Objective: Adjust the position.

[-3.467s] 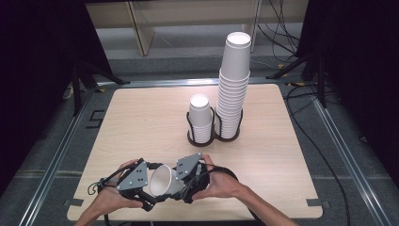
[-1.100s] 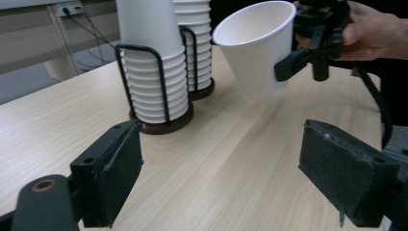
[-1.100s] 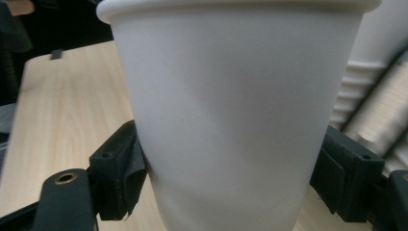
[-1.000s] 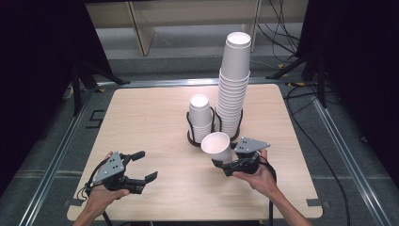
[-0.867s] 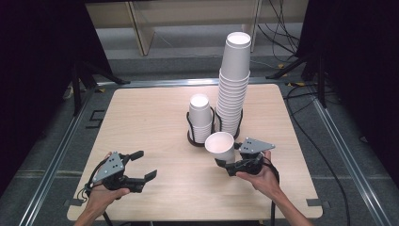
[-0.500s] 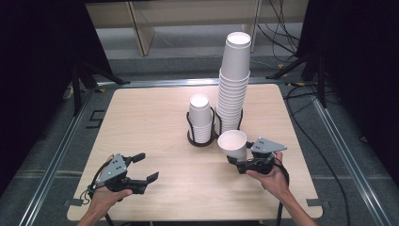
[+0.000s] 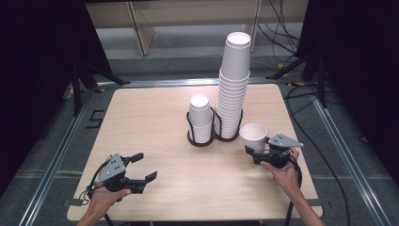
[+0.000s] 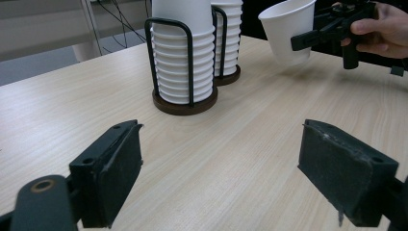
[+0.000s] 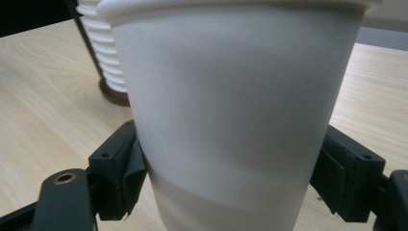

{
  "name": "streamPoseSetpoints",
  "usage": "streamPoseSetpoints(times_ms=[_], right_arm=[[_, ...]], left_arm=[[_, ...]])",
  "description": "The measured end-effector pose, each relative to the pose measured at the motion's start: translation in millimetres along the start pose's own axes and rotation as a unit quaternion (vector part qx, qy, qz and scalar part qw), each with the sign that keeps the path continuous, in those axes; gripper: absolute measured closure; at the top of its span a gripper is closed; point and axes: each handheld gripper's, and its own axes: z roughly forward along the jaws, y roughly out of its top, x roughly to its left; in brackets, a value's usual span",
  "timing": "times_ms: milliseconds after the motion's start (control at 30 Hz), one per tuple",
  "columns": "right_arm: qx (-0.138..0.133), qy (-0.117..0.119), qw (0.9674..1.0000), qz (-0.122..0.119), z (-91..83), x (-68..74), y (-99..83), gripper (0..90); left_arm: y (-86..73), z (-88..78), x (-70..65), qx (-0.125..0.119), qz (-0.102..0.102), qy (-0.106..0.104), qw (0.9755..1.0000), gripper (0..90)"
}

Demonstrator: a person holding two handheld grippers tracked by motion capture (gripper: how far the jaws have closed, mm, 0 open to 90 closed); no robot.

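Note:
My right gripper (image 7: 253,149) is shut on a white paper cup (image 7: 253,134) (image 9: 226,115), held upright just above the table right of the cup holder. In the left gripper view that cup (image 8: 288,29) hangs at the upper right, clamped by the other gripper's jaws. Two stacks of white cups stand in a black wire holder (image 7: 207,139): a short stack (image 7: 200,117) (image 8: 183,53) and a tall stack (image 7: 233,84). My left gripper (image 7: 143,168) (image 8: 226,168) rests low at the table's front left, open, with only bare wood between its pads.
The wooden table (image 7: 155,117) has rounded corners and a metal frame around it. Cables and dark stands lie on the floor behind and to the right. Bare wood lies between the two grippers.
My right gripper has carried the cup to the right and a little lower, turning it upright beside the holder. The left gripper has stayed put.

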Motion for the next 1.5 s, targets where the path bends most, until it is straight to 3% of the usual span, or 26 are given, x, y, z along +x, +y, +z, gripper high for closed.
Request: streamPoseSetpoints(times_ms=[33, 200, 233, 267, 333, 367, 433, 467, 500, 567, 667, 733, 767, 867, 900, 1000, 1033, 1100, 1233, 1300, 1367, 1433, 1500], right_arm=[[0.007, -0.002, 0.9999, 0.014, -0.1, 1.1, -0.5, 21.8], [0.020, -0.007, 0.9997, 0.007, 4.6, -4.6, -3.9, 21.6], [0.028, -0.003, 0.9994, 0.019, 5.2, -4.0, -4.5, 21.7], [0.024, -0.005, 0.9997, 0.006, 7.3, -7.0, -5.1, 21.6], [0.034, -0.007, 0.9994, 0.005, 8.4, -7.6, -5.9, 21.6], [0.043, -0.003, 0.9988, 0.024, 8.5, -4.7, -6.2, 21.6], [0.038, -0.003, 0.9993, 0.001, 11.0, -7.2, -6.7, 21.5], [0.040, -0.007, 0.9992, 0.001, 12.6, -7.4, -7.5, 21.5], [0.041, -0.007, 0.9991, 0.000, 11.7, -7.7, -7.3, 21.5], [0.052, -0.002, 0.9984, 0.024, 11.8, -5.7, -8.6, 21.4], [0.048, 0.005, 0.9988, 0.008, 12.6, -9.6, -8.5, 21.2], [0.054, 0.000, 0.9985, 0.010, 10.4, -9.5, -8.4, 21.0], [0.050, -0.006, 0.9987, -0.001, 10.5, -10.0, -8.5, 20.5], [0.059, -0.001, 0.9982, 0.006, 8.9, -10.2, -8.6, 19.6], [0.066, 0.004, 0.9976, 0.022, 8.8, -9.0, -9.9, 17.6], [0.082, 0.004, 0.9964, 0.023, 9.1, -7.4, -11.1, 15.1], [0.079, 0.002, 0.9969, -0.001, 9.6, -9.2, -11.7, 15.0], [0.079, 0.006, 0.9969, -0.007, 8.4, -8.8, -10.4, 15.0], [0.083, 0.015, 0.9964, -0.004, 7.5, -6.9, -10.2, 15.1], [0.093, 0.006, 0.9957, -0.006, 3.5, -6.8, -10.2, 15.0], [0.094, 0.008, 0.9955, -0.009, 3.3, -7.8, -10.3, 15.1], [0.101, 0.021, 0.9946, 0.011, -1.3, -8.3, -13.3, 15.2], [0.099, 0.026, 0.9947, 0.003, -1.5, -9.7, -14.2, 15.2]], left_arm=[[0.0, -0.4, 0.1, 0.004, 0.001, 0.001, 1.0000, 14.9], [-0.2, 0.4, -0.5, 0.004, 0.000, -0.001, 1.0000, 14.9], [0.0, -0.1, -0.9, 0.007, 0.001, 0.002, 1.0000, 14.9], [0.4, -1.0, -1.1, 0.014, 0.003, 0.004, 0.9999, 14.9], [0.3, -0.8, -1.0, 0.016, 0.005, 0.004, 0.9998, 14.9], [0.2, -0.7, -0.9, 0.017, 0.006, 0.003, 0.9998, 14.9], [0.1, -0.3, -1.1, 0.018, 0.006, 0.002, 0.9998, 14.9], [-0.8, 2.0, -1.8, 0.005, 0.000, -0.003, 1.0000, 14.9], [-0.7, 1.7, -1.6, 0.007, 0.004, -0.004, 1.0000, 14.9], [-0.7, 1.7, -2.2, 0.009, 0.004, -0.003, 0.9999, 14.9], [-0.7, 1.8, -2.1, 0.008, 0.004, -0.003, 1.0000, 14.9], [-1.1, 2.1, -2.1, 0.008, 0.003, -0.003, 1.0000, 14.9], [-0.8, 0.9, -2.3, 0.017, 0.005, 0.001, 0.9998, 14.9], [-0.9, 1.0, -2.2, 0.016, 0.004, 0.001, 0.9999, 14.9], [-1.3, 2.1, -2.1, 0.008, 0.003, -0.003, 1.0000, 14.9], [-1.1, 1.8, -2.0, 0.008, 0.003, -0.003, 1.0000, 14.9], [-1.0, 1.8, -2.1, 0.008, 0.003, -0.003, 1.0000, 14.9], [-0.9, 1.7, -1.9, 0.007, 0.003, -0.003, 1.0000, 14.9], [-0.7, 1.2, -2.0, 0.009, 0.004, -0.004, 0.9999, 14.9], [-0.2, 0.0, -2.2, 0.017, 0.007, 0.001, 0.9998, 14.9], [-0.9, 1.6, -2.1, 0.008, 0.004, -0.004, 1.0000, 14.9], [-0.8, 1.7, -2.4, 0.010, 0.005, -0.003, 0.9999, 14.9], [-0.7, 1.8, -2.5, 0.010, 0.005, -0.003, 0.9999, 14.9]])
